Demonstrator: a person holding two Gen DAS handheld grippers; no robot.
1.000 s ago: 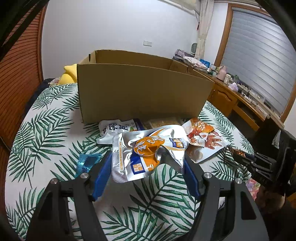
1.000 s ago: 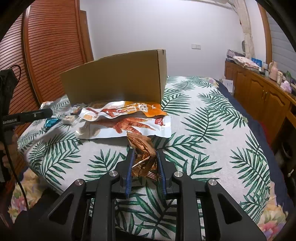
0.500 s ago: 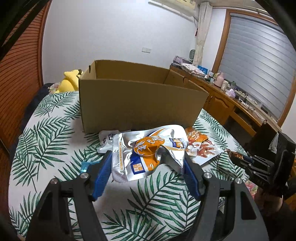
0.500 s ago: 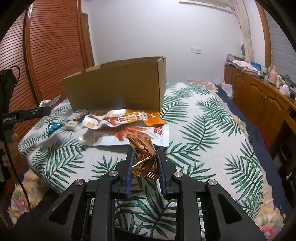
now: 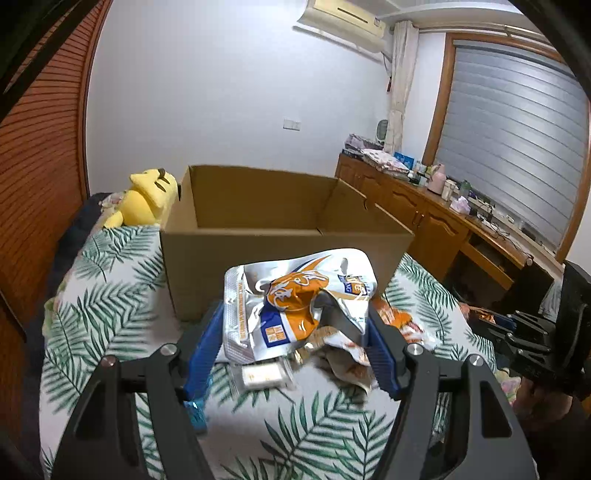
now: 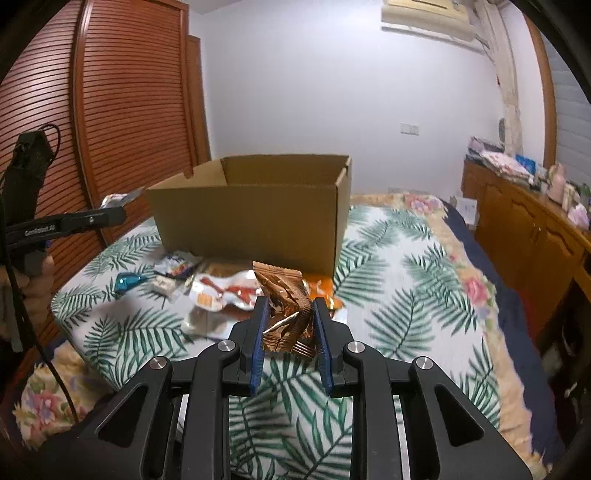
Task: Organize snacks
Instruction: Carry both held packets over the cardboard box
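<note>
Fingers of the left gripper (image 5: 295, 343) clamp wide on a silver-orange pouch (image 5: 295, 295); the right gripper (image 6: 288, 328) pinches a copper wrapper (image 6: 286, 299). The cardboard box (image 5: 288, 236) beyond looks empty, and several snacks remain on the bed (image 6: 399, 280).

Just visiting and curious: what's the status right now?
Left gripper shut on silver-orange pouch. Right gripper shut on copper wrapper. Open cardboard box ahead, path unobstructed.

I am working in a home bedroom: a bed (image 6: 406, 266) with a palm-leaf cover, a yellow plush toy (image 5: 147, 197), louvred wooden wardrobe doors (image 6: 110, 122), a wall air conditioner (image 5: 343, 22), and a cluttered wooden sideboard (image 5: 417, 206).
</note>
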